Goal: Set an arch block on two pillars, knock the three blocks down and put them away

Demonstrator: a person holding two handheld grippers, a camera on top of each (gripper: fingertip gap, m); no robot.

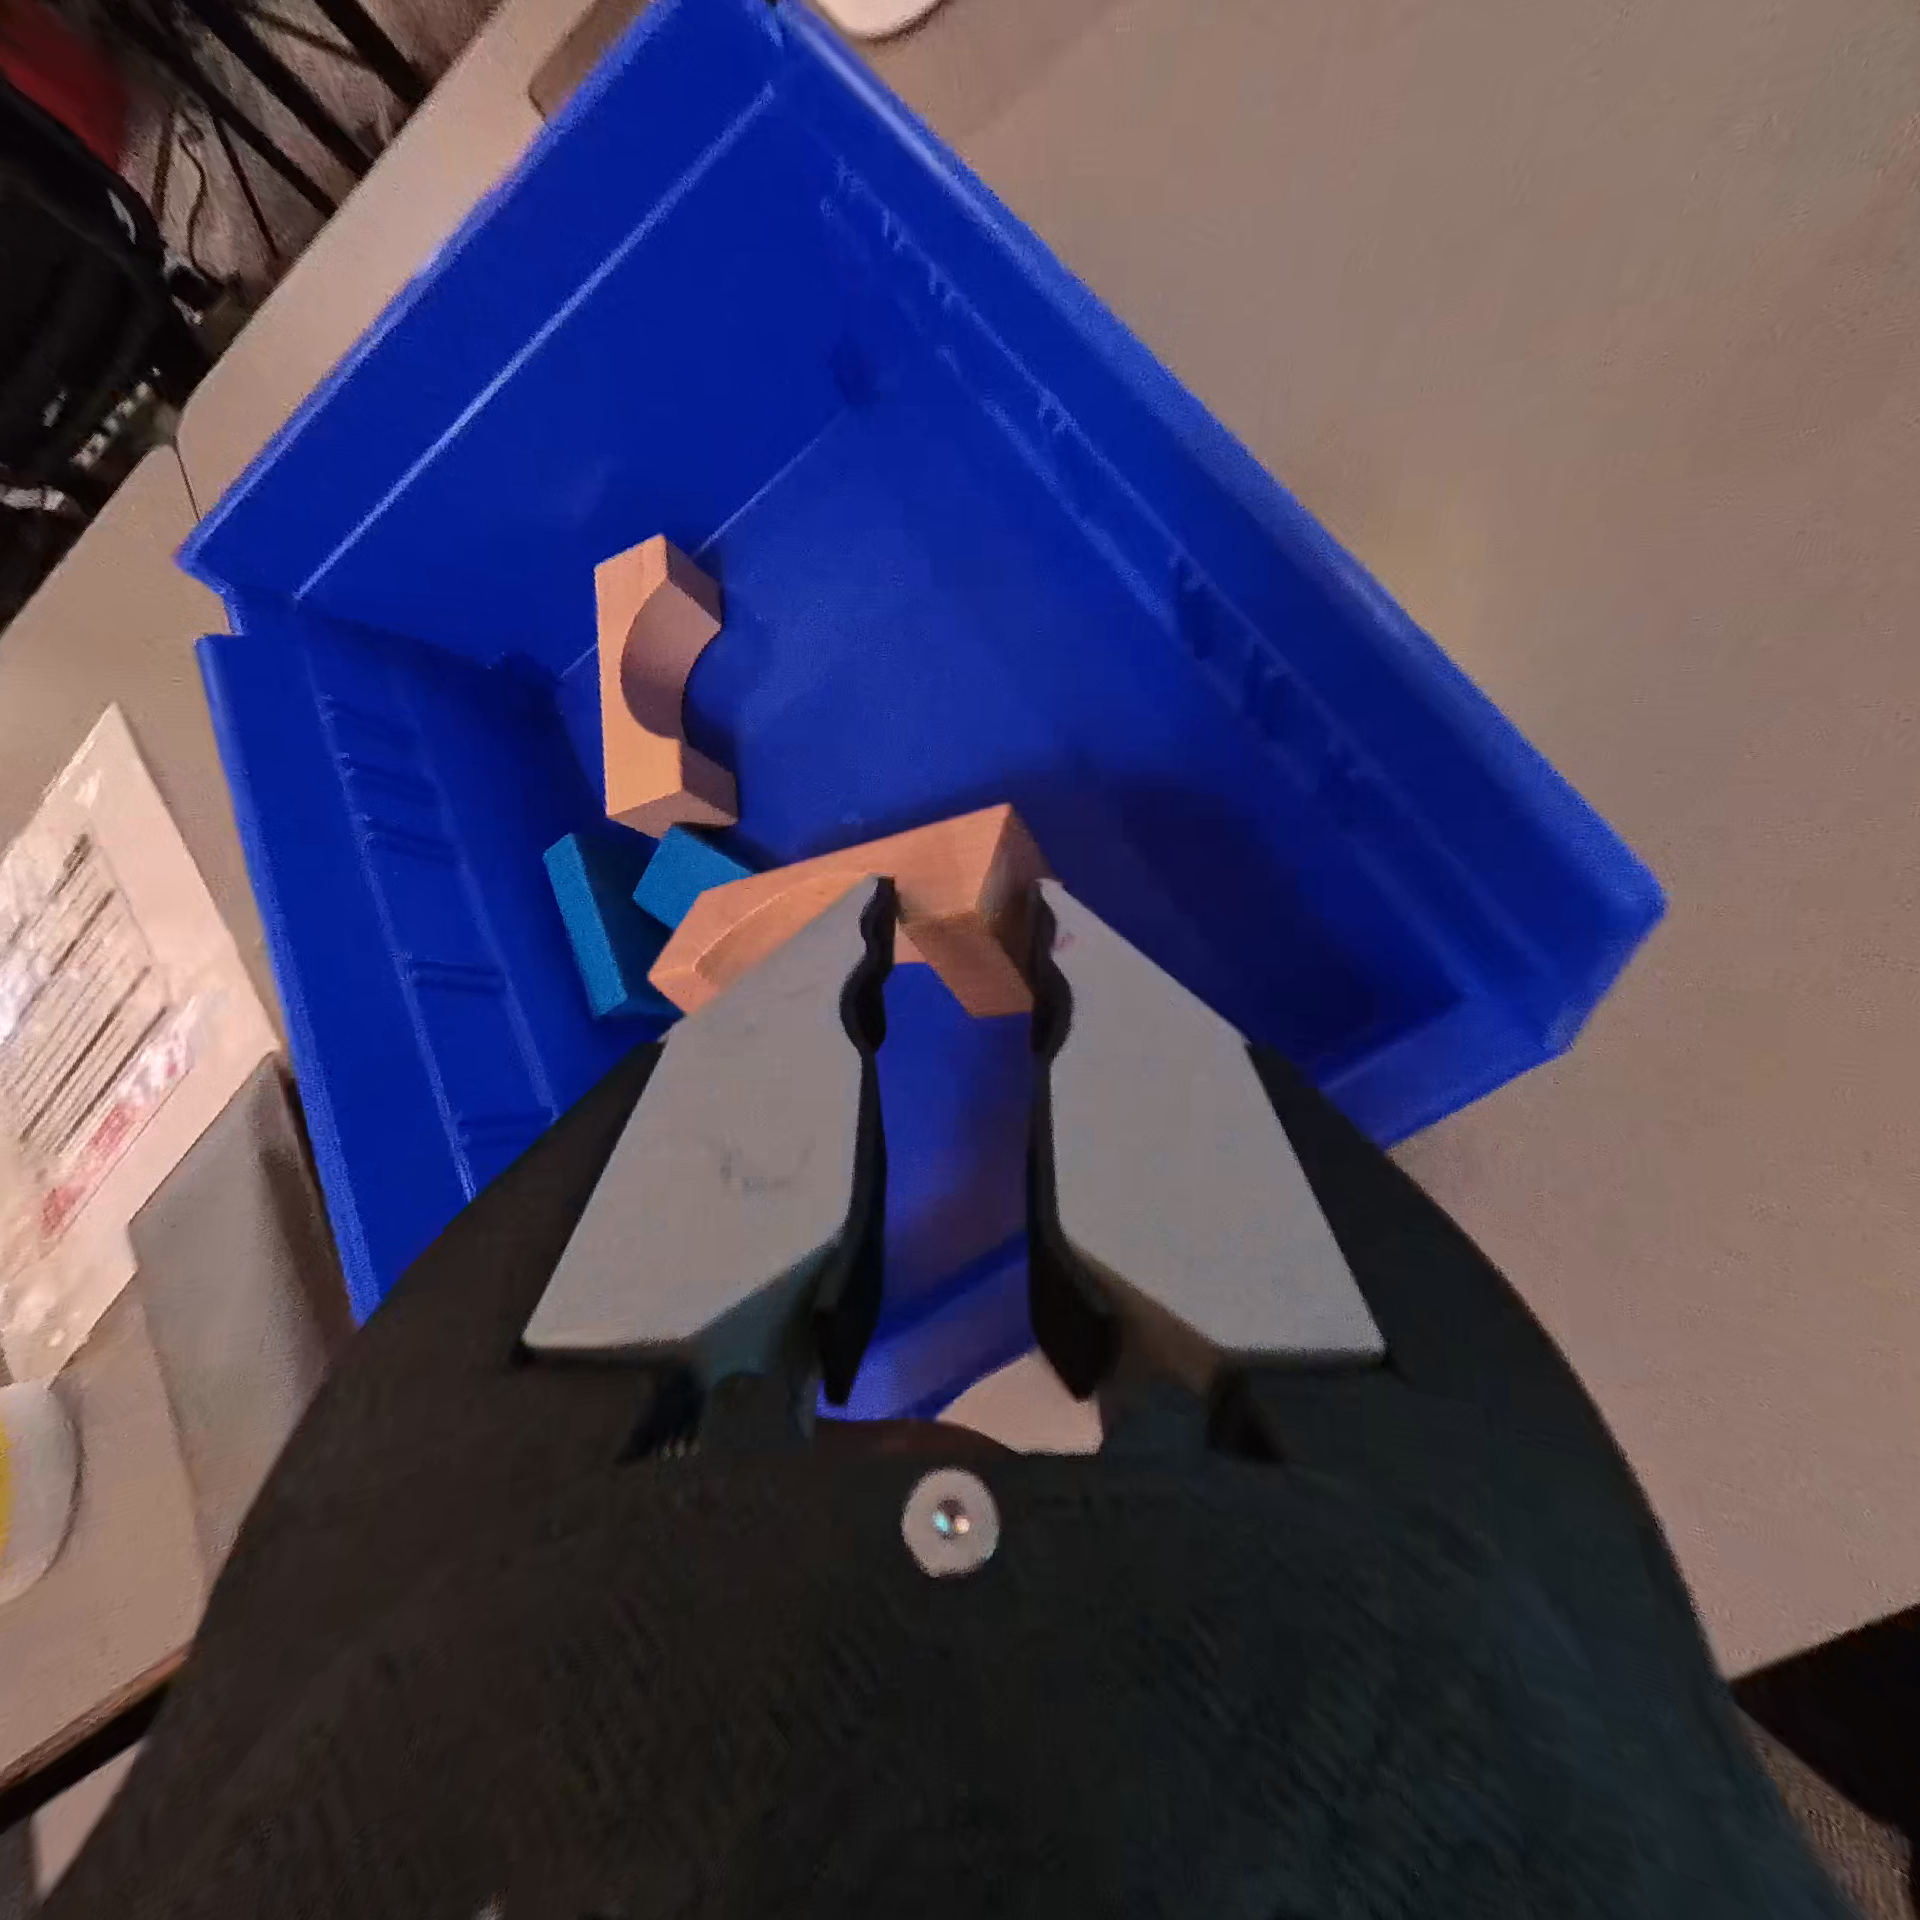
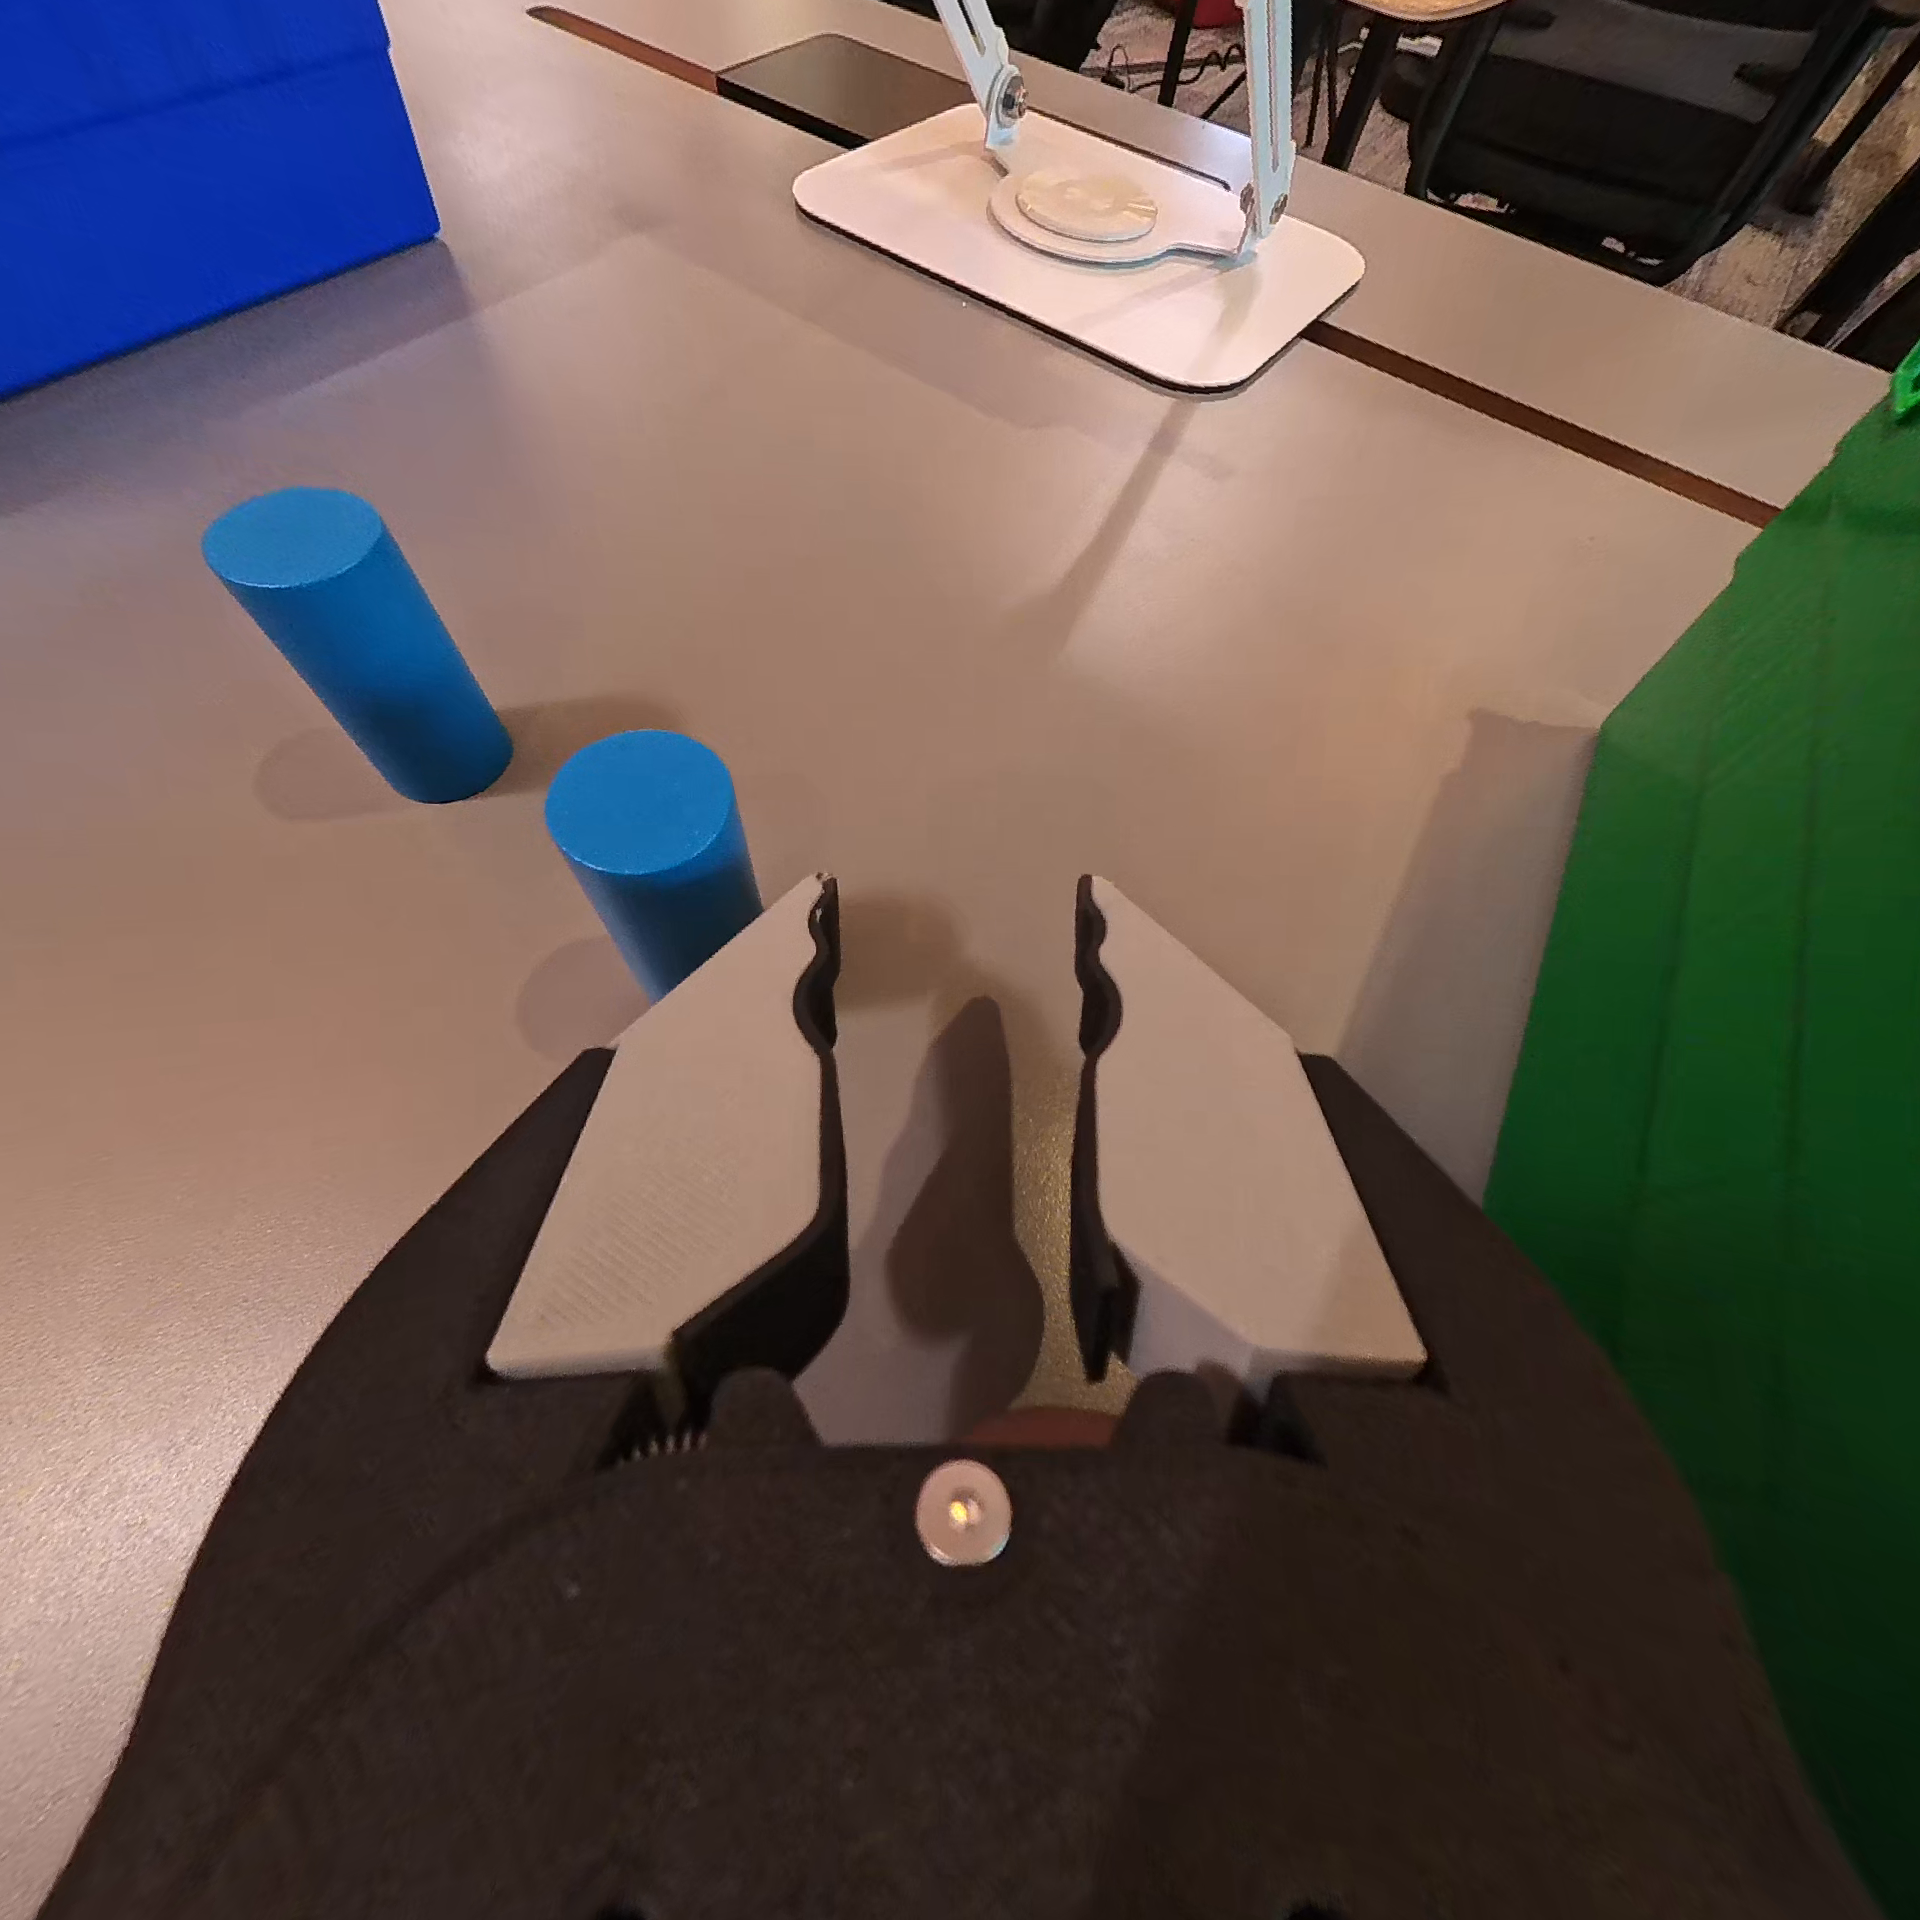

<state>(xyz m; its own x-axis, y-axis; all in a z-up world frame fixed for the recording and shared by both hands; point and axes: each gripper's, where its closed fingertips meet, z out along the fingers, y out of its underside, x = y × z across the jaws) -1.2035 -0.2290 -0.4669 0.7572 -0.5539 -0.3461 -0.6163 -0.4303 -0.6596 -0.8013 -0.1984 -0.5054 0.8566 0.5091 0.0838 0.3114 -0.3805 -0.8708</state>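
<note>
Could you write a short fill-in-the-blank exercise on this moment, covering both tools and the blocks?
1. The left tool grips a wooden arch block above the ____ bin.
2. A second arch lies ____ that bin.
3. ____ blue cylinders stand upright on the table.
4. The right tool holds ____.

Missing words: blue; inside; Two; nothing

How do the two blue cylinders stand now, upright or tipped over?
Upright. Both blue cylinders stand on end on the table, round tops showing, apart from each other.
</note>
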